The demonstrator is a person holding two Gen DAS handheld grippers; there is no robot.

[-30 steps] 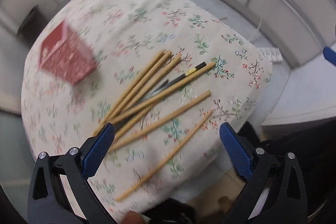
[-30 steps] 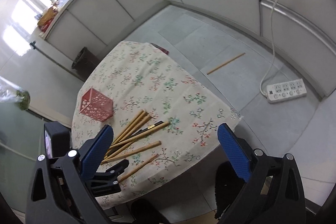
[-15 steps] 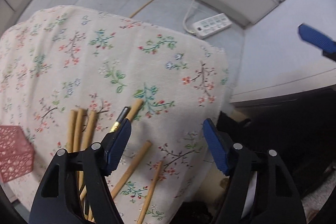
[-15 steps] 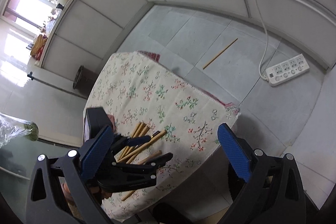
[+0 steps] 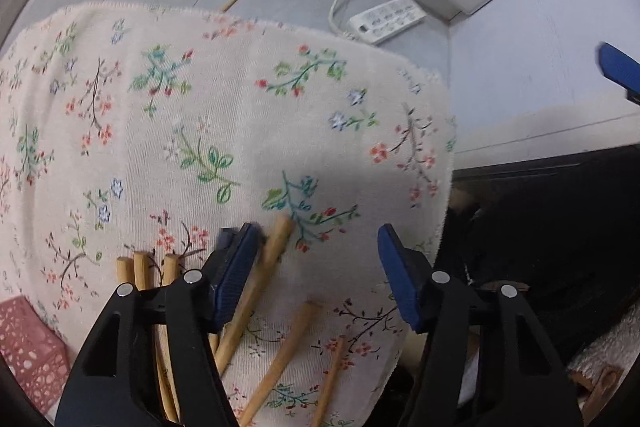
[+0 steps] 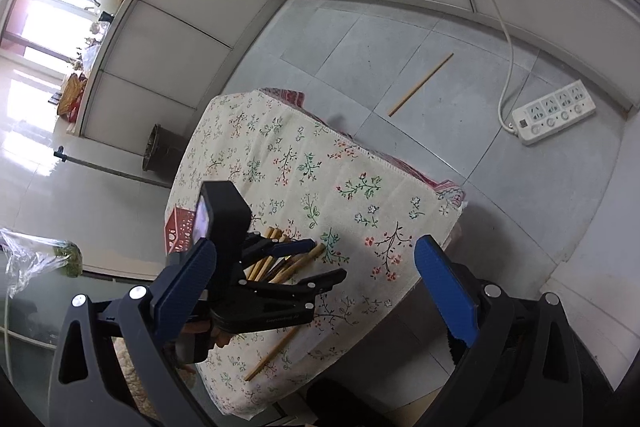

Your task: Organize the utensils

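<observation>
Several wooden chopsticks lie in a loose pile on the floral tablecloth; they also show in the right wrist view. My left gripper is open and low over the pile, its left finger touching the sticks, one stick tip between the jaws. It shows in the right wrist view too. A red perforated holder stands at the lower left. My right gripper is open and empty, held high above the table's near corner.
A lone chopstick lies on the tiled floor beyond the table. A white power strip with its cable lies on the floor at right. A dark bin stands by the wall. The table edge drops off to the right.
My left gripper has come down and forward onto the chopstick pile, now close over the stick tips. My right gripper has risen a little and stays open.
</observation>
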